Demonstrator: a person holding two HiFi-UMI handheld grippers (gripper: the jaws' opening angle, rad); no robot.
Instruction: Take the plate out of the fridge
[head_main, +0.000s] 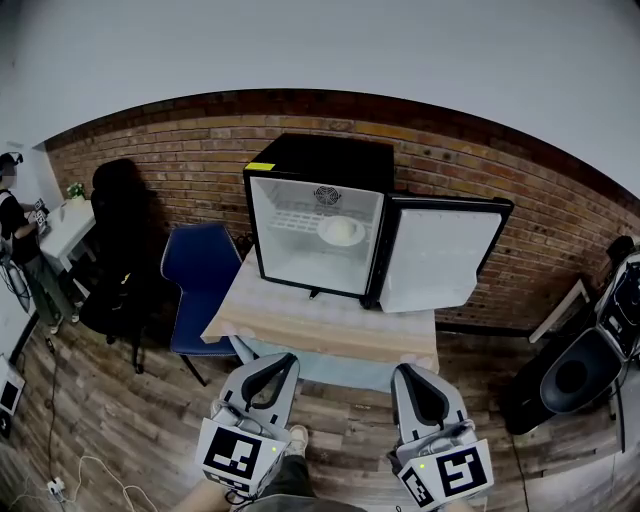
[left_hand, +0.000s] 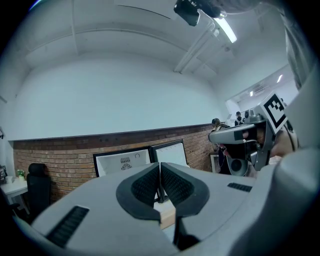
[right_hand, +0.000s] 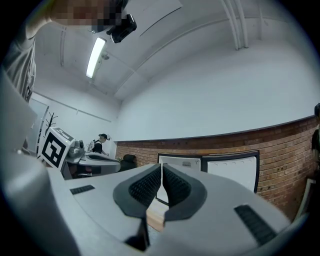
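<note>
A black mini fridge (head_main: 318, 215) stands on a small wooden table (head_main: 320, 325), its door (head_main: 440, 252) swung open to the right. Inside, a white plate (head_main: 341, 230) rests on the wire shelf at the right. My left gripper (head_main: 284, 361) hangs low in front of the table, jaws shut and empty. My right gripper (head_main: 408, 374) is beside it, also shut on nothing. The fridge (left_hand: 122, 161) shows far off past the left gripper (left_hand: 160, 165), and the fridge (right_hand: 181, 163) shows again past the right gripper (right_hand: 162, 166).
A blue chair (head_main: 200, 280) stands left of the table, a black office chair (head_main: 120, 250) further left. A person (head_main: 25, 250) stands at a white desk at the far left. A brick wall (head_main: 180, 170) runs behind. Dark equipment (head_main: 575, 375) sits at the right.
</note>
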